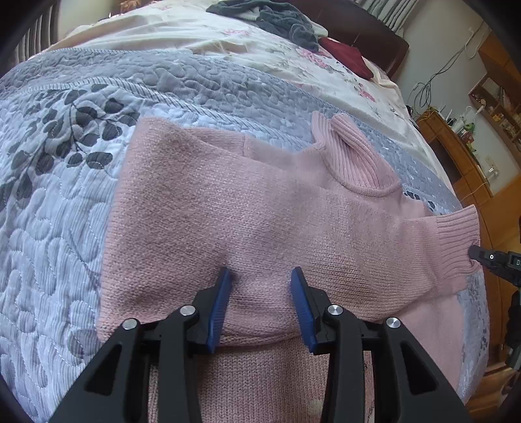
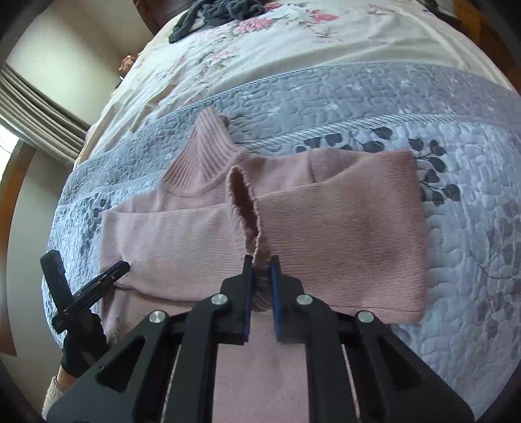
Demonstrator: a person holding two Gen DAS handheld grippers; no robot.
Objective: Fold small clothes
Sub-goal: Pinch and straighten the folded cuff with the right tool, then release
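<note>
- Blue-padded fingers (image 1: 224, 306) of the left gripper (image 1: 261, 276) are seen nearest the lens, spread apart with nothing between them, and hovering over or just touching the body of the pink knit sweater (image 1: 260, 208); contact cannot be told for sure.
- One sweater is counted, laid flat on the quilted bedspread (image 1: 49, 227) near the bed's front edge, its ribbed turtleneck (image 1: 351, 153) pointed toward the far side.
- One sleeve is already laid across the chest, judged to be there so that the garment is narrowed for folding.
- The ribbed cuff (image 2: 247, 208) of that sleeve is pinched by the right gripper (image 2: 261, 260), its pads clenched on the knit; the cuff stands up in a loop, which suggests the sleeve is being carried rather than left at rest.
- Two grippers are counted, each held in a gloved hand; one glove (image 2: 81, 351) is visible.
- Farther back, one dark grey garment heap (image 1: 276, 16) and one dark red item (image 1: 348, 55) are left on the floral sheet (image 1: 195, 35).
</note>
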